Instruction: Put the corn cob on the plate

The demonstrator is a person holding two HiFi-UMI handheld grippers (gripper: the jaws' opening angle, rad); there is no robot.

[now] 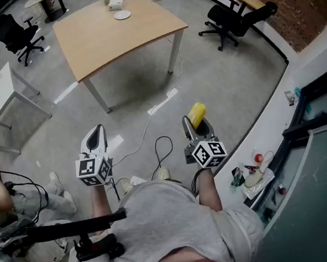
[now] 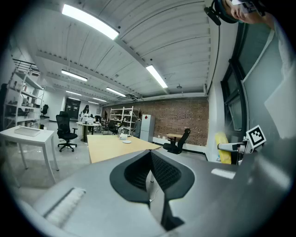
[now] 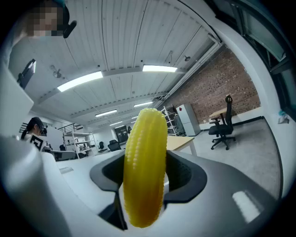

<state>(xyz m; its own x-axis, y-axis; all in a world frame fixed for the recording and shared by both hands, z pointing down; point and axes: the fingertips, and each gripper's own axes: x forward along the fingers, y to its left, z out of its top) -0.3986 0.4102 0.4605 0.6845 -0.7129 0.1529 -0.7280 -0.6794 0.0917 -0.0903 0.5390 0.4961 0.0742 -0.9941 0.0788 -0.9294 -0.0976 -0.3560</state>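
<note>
Right gripper (image 1: 194, 131) level, clamping corn cob (image 3: 144, 166), seemingly upright.

No word, number or brand can be read. Only black-and-white square markers are shown on the left cube (image 1: 94, 170) and the right cube (image 1: 209, 153), and no letters are carried by them.

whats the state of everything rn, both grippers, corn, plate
right gripper: shut on the corn cob
left gripper: shut, empty
corn cob: held crosswise between the right jaws, not on the plate
plate: on the far wooden table, looks empty
</note>
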